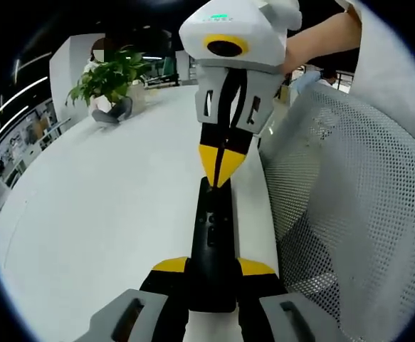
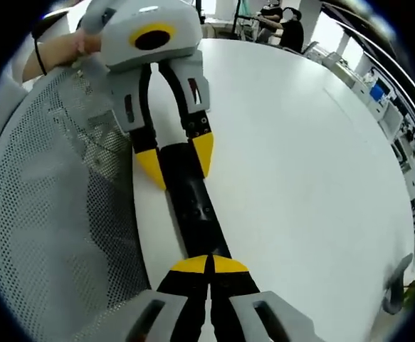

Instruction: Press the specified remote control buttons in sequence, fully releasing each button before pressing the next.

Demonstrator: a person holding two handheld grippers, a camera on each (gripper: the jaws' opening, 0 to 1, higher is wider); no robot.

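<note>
A long black remote (image 1: 211, 228) lies lengthwise near the edge of a white table (image 1: 107, 199). My left gripper (image 1: 213, 267) is shut on its near end, one yellow-tipped jaw on each side. In the left gripper view my right gripper (image 1: 218, 167) comes down from above, shut, its joined yellow tips touching the remote's far end. In the right gripper view my right gripper (image 2: 209, 265) has its tips together, resting on the button face of the remote (image 2: 193, 199). My left gripper (image 2: 177, 162) clamps the other end there. Which button lies under the tips is hidden.
A white mesh chair back (image 1: 349, 185) stands close against the table edge beside the remote. A potted plant (image 1: 107, 82) sits at the far end of the table. A person's bare arm (image 1: 321, 35) holds the right gripper. People (image 2: 282, 25) sit far behind.
</note>
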